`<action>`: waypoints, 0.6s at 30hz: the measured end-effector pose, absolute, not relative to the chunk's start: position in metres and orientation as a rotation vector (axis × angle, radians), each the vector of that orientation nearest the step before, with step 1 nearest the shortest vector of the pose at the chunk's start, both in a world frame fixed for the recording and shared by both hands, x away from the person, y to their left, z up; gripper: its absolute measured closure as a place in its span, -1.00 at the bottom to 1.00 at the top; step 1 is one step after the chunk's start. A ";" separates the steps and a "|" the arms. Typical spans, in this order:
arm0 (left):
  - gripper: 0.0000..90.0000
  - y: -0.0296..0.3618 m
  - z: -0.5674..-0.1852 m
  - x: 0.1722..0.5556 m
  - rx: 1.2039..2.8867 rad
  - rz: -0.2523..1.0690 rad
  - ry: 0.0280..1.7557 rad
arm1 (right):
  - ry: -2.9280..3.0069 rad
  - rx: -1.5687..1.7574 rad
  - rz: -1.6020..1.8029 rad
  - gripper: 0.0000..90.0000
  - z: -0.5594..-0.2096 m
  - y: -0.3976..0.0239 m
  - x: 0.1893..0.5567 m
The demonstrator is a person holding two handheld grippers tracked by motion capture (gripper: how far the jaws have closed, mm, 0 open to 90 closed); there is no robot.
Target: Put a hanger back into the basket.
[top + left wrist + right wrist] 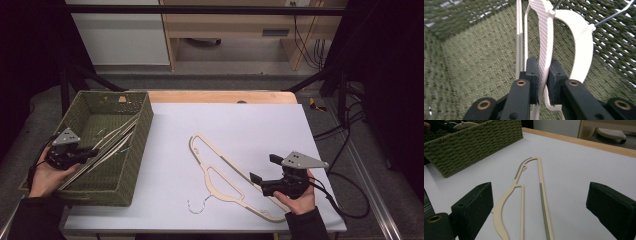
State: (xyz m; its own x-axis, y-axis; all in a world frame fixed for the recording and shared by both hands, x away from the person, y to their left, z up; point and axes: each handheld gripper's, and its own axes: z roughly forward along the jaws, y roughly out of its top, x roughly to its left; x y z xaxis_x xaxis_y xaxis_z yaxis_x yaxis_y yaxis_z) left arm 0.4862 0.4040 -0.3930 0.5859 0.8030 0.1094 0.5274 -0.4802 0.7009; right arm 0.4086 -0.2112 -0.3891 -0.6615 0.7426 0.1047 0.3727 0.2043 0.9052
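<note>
My left gripper [92, 151] reaches into the green woven basket [145, 125] at the table's left. In the left gripper view its jaws [543, 80] stand slightly apart around a white hanger [579, 50], whose strip leans loosely between the pads. Several hangers [112, 142] lie slanted in the basket. A beige hanger [220, 175] with a wire hook [197, 206] lies flat on the white table top. My right gripper [265, 168] hovers by its right arm, open wide with nothing between the fingers. In the right gripper view [539, 212] the beige hanger [541, 195] stretches away ahead.
The basket's woven walls [474, 62] close in around my left gripper. In the right gripper view the basket [474, 147] stands at the far left. A wooden table edge [220, 96] runs along the back. Cables [345, 200] trail off the right side.
</note>
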 end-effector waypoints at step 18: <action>0.50 0.394 -0.387 0.482 2.194 0.499 0.982 | 2.133 1.041 1.450 -0.82 -0.389 -0.211 0.408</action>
